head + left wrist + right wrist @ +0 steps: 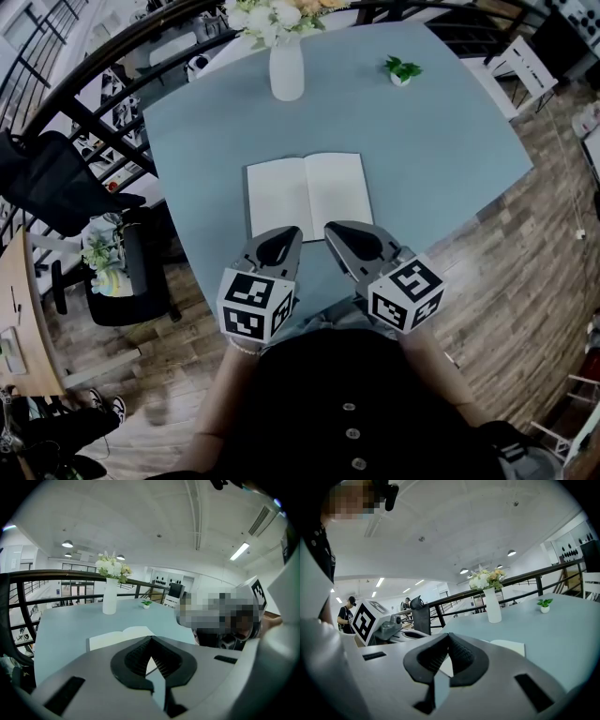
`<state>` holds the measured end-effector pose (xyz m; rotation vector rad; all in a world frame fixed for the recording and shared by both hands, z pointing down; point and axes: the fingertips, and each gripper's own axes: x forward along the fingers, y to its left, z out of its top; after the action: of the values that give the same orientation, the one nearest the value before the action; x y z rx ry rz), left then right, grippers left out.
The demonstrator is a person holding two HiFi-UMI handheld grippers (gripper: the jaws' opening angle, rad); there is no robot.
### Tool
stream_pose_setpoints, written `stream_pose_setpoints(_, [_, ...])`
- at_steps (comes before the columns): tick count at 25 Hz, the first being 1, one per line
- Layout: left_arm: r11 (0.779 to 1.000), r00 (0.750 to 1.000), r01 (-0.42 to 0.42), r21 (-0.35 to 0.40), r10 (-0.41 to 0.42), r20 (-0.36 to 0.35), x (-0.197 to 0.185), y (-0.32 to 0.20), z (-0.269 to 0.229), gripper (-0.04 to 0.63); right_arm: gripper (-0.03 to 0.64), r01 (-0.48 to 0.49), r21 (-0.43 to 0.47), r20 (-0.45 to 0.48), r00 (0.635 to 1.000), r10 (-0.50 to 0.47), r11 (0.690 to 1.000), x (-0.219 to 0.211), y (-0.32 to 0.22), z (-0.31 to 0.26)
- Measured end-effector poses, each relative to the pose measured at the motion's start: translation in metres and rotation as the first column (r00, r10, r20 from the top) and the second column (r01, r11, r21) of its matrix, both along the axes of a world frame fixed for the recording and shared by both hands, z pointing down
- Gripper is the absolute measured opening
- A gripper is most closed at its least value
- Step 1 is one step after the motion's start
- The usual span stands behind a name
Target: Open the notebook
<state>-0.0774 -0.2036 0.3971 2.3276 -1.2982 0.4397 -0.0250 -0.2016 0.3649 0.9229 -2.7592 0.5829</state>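
Note:
The white notebook (pixel 307 194) lies open and flat on the blue-grey table (pixel 431 159), blank pages up, in the head view. My left gripper (pixel 286 232) hangs just before its near left corner, jaws shut on nothing. My right gripper (pixel 333 228) sits beside it at the near right page edge, also shut and empty. Over the shut jaws of the left gripper (pixel 151 638) in the left gripper view, the notebook (pixel 117 636) shows close ahead. In the right gripper view the notebook (pixel 508 646) peeks out to the right of the right gripper (pixel 449 634).
A white vase of flowers (pixel 287 70) stands at the table's far middle, a small potted plant (pixel 401 70) at the far right. A black railing (pixel 84 112) and a dark chair (pixel 131 272) are to the left. Wooden floor lies to the right.

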Motion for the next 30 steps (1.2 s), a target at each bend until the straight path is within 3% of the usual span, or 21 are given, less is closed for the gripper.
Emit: stream_pose_setpoints(30, [1.000, 1.000, -0.008, -0.014, 0.008, -0.019, 0.000, 0.010, 0.004, 0.016, 0.005, -0.018, -0.035, -0.045, 0.999, 0.016, 0.999, 0.000, 0.008, 0.017])
